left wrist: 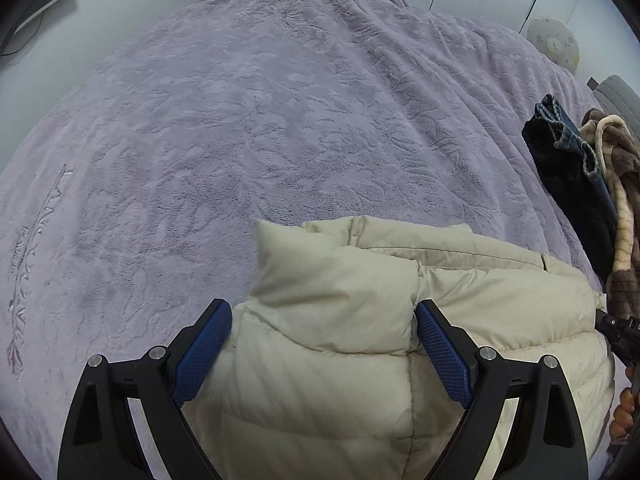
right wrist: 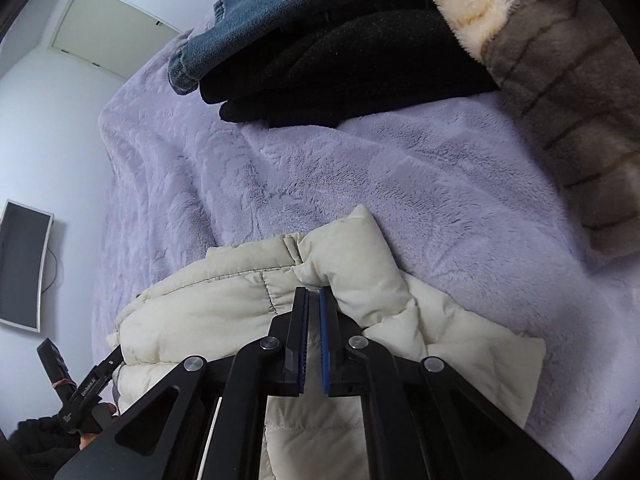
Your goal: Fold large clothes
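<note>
Your left gripper [left wrist: 324,336] stands wide astride the puffy cream jacket [left wrist: 400,320] on the lilac blanket [left wrist: 240,120]; your right gripper [right wrist: 314,300] pinches a quilted fold; expect light, slippery, springy fabric; grip seams; folded clothes [right wrist: 340,72] lie beyond.

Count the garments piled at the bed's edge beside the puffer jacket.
3 visible: blue denim piece on top, black fleece beneath it, brown-and-cream plush garment alongside. More may be hidden.

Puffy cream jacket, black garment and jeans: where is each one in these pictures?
puffy cream jacket [left wrist: 340,280]: left wrist view, raised folded panel.
black garment [right wrist: 340,80]: right wrist view, top surface.
jeans [right wrist: 256,16]: right wrist view, blue leg.
</note>
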The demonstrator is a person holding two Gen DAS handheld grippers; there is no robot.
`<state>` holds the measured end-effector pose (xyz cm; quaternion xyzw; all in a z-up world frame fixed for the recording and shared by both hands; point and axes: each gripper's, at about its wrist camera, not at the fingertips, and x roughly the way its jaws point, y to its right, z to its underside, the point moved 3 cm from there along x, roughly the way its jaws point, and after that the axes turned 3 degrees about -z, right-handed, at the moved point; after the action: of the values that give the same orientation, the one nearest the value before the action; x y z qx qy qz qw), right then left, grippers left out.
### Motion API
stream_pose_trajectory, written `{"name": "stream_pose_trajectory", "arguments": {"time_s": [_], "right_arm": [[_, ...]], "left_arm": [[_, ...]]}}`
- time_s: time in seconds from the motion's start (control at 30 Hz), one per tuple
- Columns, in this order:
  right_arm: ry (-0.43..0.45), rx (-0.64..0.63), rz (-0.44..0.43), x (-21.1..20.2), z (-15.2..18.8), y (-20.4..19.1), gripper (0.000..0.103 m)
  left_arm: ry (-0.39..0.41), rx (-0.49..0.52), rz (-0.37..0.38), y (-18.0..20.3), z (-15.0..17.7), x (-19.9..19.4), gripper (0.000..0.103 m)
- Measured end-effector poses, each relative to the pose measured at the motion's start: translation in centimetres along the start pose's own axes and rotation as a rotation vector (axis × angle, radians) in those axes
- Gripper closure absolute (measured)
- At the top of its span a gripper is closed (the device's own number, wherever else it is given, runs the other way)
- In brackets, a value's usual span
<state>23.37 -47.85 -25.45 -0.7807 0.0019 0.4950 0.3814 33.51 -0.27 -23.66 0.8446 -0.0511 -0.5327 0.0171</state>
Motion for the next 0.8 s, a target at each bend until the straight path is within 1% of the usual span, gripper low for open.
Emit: {"name": "stream_pose_trajectory", "arguments": {"time_s": [0.03, 0.17, 0.3, 0.37, 0.4, 0.43, 0.47, 0.5, 0.67, 0.8], "right_arm": [[0.008, 0.007, 0.000, -0.4, 0.0, 0.1, 0.095], [0.028, 0.023, 0.010, -2.3, 0.6, 0.2, 0.094], [0.032, 0.026, -0.016, -4.7, 2.2, 0.2, 0.094], [0.027, 0.032, -0.032, -5.4, 3.3, 0.1, 0.086], [0.024, 0.035, -0.042, -5.9, 4.1, 0.0, 0.071], [0.023, 0.038, -0.055, -6.4, 4.8, 0.0, 0.050], [0.026, 0.039, -0.066, -6.9, 5.6, -0.1, 0.040], [0.029, 0.039, -0.075, -7.4, 6.4, -0.3, 0.035], [0.017, 0.045, -0.136, -9.6, 10.6, -1.0, 0.035], [-0.018, 0.083, -0.176, -10.2, 13.9, -0.8, 0.035]], "left_arm": [[0.000, -0.010, 0.004, -0.5, 0.1, -0.5, 0.010], [-0.002, -0.050, 0.036, -2.5, 1.0, -2.7, 0.010], [-0.023, -0.097, 0.100, -4.4, 2.9, -4.8, 0.010], [-0.043, -0.122, 0.132, -5.1, 4.4, -5.8, 0.010], [-0.051, -0.135, 0.142, -5.5, 5.2, -6.2, 0.010], [-0.060, -0.148, 0.151, -5.8, 6.1, -6.7, 0.010], [-0.069, -0.161, 0.162, -6.2, 6.9, -7.1, 0.010], [-0.077, -0.177, 0.173, -6.5, 7.8, -7.5, 0.010], [-0.136, -0.282, 0.253, -7.9, 12.0, -8.9, 0.010], [-0.182, -0.337, 0.282, -8.2, 15.2, -8.8, 0.010]]}}
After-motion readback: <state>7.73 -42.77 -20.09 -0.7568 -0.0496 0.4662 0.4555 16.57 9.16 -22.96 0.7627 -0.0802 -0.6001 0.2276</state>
